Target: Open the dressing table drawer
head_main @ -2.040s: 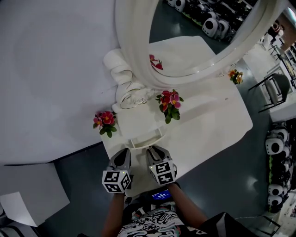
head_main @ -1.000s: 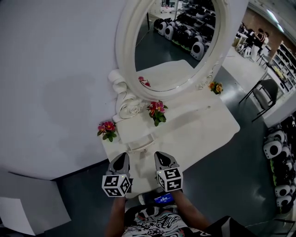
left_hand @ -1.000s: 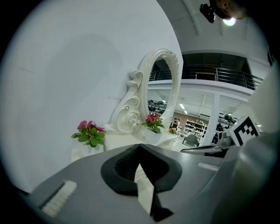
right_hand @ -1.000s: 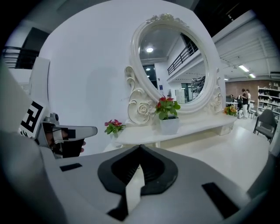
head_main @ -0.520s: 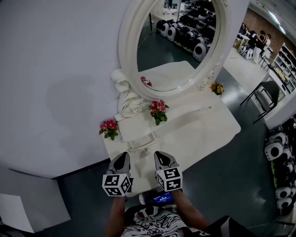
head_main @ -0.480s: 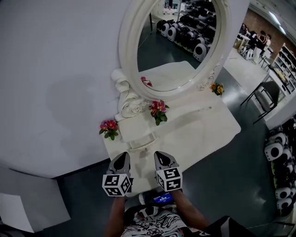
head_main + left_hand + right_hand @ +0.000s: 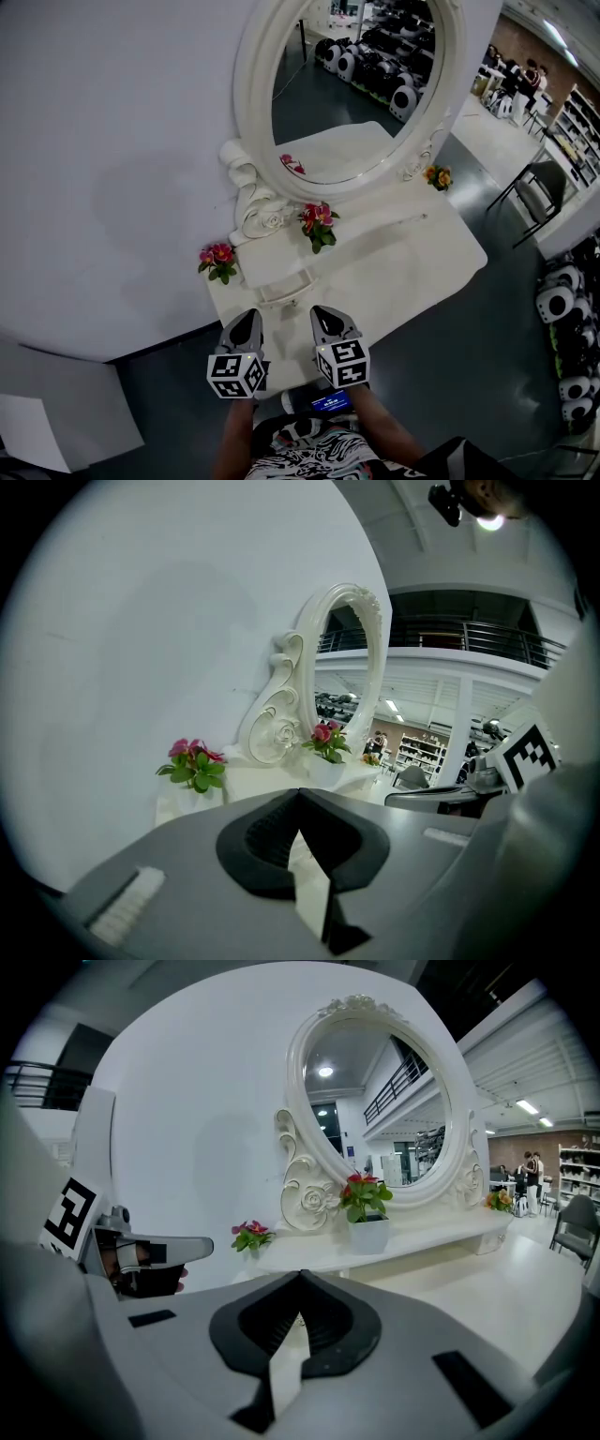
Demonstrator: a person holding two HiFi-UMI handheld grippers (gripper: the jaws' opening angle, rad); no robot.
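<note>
So both are empty: the left hand-held gripper (image 7: pixel 246 326) and right hand-held gripper (image 7: pixel 328 323) hang side by side over the near part of the white table (image 7: pixel 412 258), each with its jaws pressed together on nothing. The little drawer (image 7: pixel 279 284) with its curved handle sits just ahead of them, not touched by either. Behind it a white pot (image 7: pixel 368 1235) holds red flowers, a pink bunch (image 7: pixel 217 259) sits off to the left, and the oval mirror (image 7: pixel 361 84) is at the back.
</note>
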